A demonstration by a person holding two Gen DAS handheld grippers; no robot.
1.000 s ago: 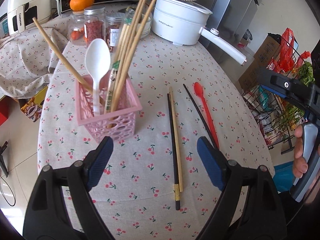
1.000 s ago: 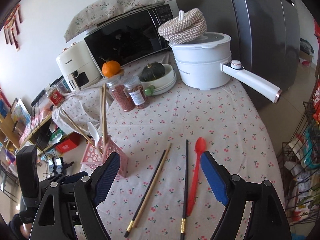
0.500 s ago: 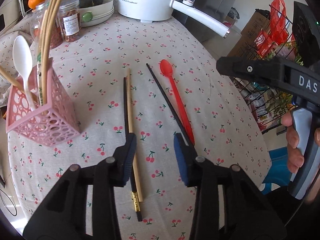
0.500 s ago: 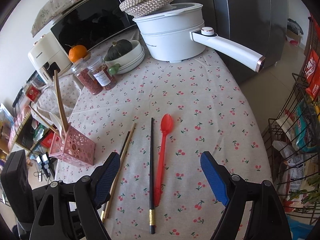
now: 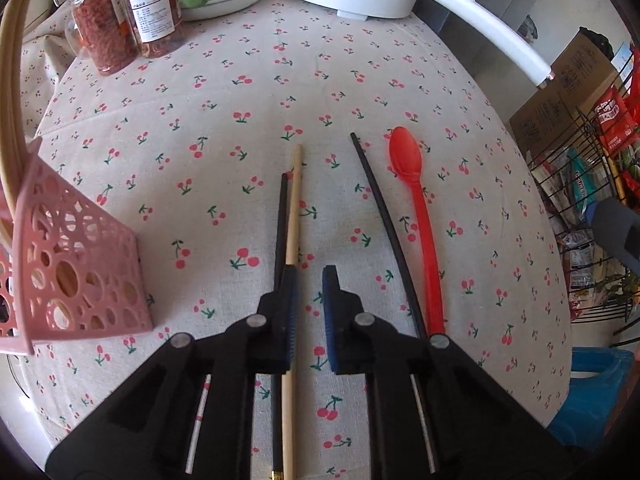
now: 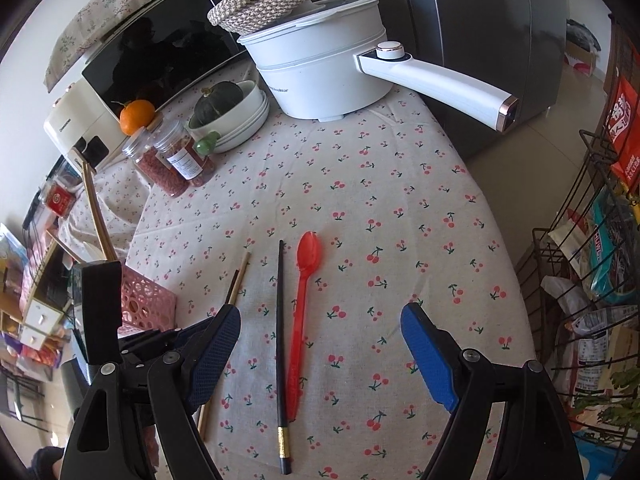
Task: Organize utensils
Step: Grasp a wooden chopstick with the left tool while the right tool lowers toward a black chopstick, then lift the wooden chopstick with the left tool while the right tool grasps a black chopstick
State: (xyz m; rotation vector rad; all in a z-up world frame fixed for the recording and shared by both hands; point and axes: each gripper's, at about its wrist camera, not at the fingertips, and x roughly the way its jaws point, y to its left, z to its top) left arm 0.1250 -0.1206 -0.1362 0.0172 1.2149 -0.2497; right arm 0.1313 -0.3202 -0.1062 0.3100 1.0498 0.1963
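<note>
A wooden chopstick and a black chopstick lie side by side on the cherry-print tablecloth. A second black chopstick and a red spoon lie to their right. My left gripper points down over the pair. Its jaws are closing to a narrow gap that shows only cloth, and the left fingertip covers the wooden chopstick. My right gripper stands open above the red spoon and the black chopstick. The pink basket holding chopsticks stands at the left.
A white pot with a long handle stands at the back, with spice jars and a bowl holding a squash beside it. A wire rack of goods stands past the table's right edge. A microwave is behind.
My left gripper has come down and to the right, from the basket to the chopstick pair, and its jaws narrowed from wide. My right gripper sank toward the spoon and stayed open.
</note>
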